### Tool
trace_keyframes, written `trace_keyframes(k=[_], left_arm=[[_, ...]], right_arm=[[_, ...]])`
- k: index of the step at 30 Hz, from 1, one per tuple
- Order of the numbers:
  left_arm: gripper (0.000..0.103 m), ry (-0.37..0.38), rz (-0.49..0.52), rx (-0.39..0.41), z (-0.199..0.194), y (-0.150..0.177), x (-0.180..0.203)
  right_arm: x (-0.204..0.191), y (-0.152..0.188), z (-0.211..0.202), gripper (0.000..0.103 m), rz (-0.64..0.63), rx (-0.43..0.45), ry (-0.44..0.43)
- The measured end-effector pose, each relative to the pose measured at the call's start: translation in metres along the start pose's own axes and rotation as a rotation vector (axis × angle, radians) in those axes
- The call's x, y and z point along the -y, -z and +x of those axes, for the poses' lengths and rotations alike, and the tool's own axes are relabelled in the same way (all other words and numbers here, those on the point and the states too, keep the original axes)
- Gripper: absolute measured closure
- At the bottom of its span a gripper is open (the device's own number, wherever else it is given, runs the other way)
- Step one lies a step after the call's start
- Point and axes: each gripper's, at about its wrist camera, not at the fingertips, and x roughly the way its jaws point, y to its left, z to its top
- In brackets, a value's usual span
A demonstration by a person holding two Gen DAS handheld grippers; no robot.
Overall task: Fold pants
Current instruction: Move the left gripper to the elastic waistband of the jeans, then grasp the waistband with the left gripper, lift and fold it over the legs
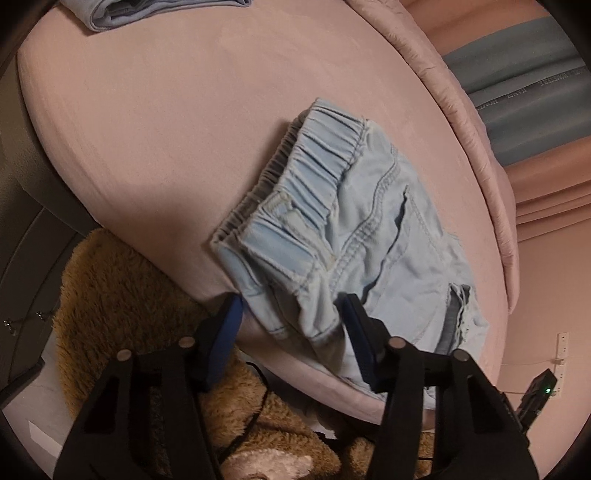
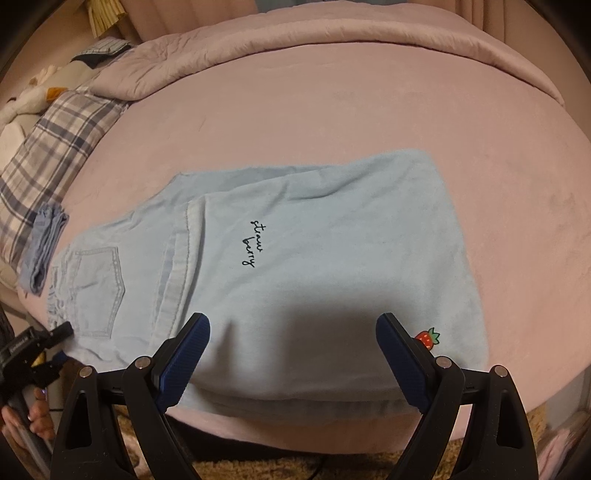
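Light blue denim pants (image 2: 295, 258) lie flat on the pink bed, legs folded over, with "straw berry" lettering and a strawberry patch (image 2: 428, 338) near the front edge. In the left wrist view the elastic waistband end (image 1: 332, 206) hangs at the bed's edge. My left gripper (image 1: 291, 314) is open, its blue pads either side of the waistband corner, not closed on it; it also shows in the right wrist view (image 2: 61, 330). My right gripper (image 2: 293, 328) is open above the pants' near edge, holding nothing.
A folded blue garment (image 2: 42, 247) lies at the left of the bed, also in the left wrist view (image 1: 147, 11). A plaid pillow (image 2: 48, 147) and rolled pink duvet (image 2: 295, 37) lie at the back. A brown furry rug (image 1: 122, 295) covers the floor below.
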Motion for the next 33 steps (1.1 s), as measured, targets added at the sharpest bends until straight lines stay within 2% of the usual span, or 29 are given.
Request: trace_keyframes(k=[4,9,11,13,16,20,25,33], left_arm=[[0.052,-0.006,0.004,-0.002,0.001,-0.003,0.002],[0.062,0.008,-0.003,0.004,0.000,-0.007,0.002],[0.066,0.030,-0.005,0.005,0.000,-0.009,0.003],[0.066,0.035,-0.002,0.001,0.002,-0.012,0.003],[0.068,0.087,-0.034,-0.002,0.010,-0.016,-0.003],[0.077,0.104,-0.016,0.011,0.005,-0.017,0.002],[0.085,0.088,0.051,0.071,-0.008,-0.014,0.025],[0.087,0.132,0.276,0.164,-0.039,-0.004,0.091]], right_arm=[[0.001,0.000,0.000,0.012,0.009,-0.004,-0.001],[0.001,0.001,0.000,0.012,0.010,-0.006,-0.001],[0.001,0.001,0.000,0.012,0.012,-0.008,-0.003],[0.000,0.001,0.001,0.012,0.010,-0.012,-0.004],[0.000,0.002,0.001,0.012,0.006,-0.013,-0.009],[0.002,0.003,0.001,0.012,0.010,-0.014,-0.014],[0.003,0.004,-0.002,0.012,0.019,-0.008,-0.015],[0.013,0.006,-0.007,0.012,0.058,0.013,-0.015]])
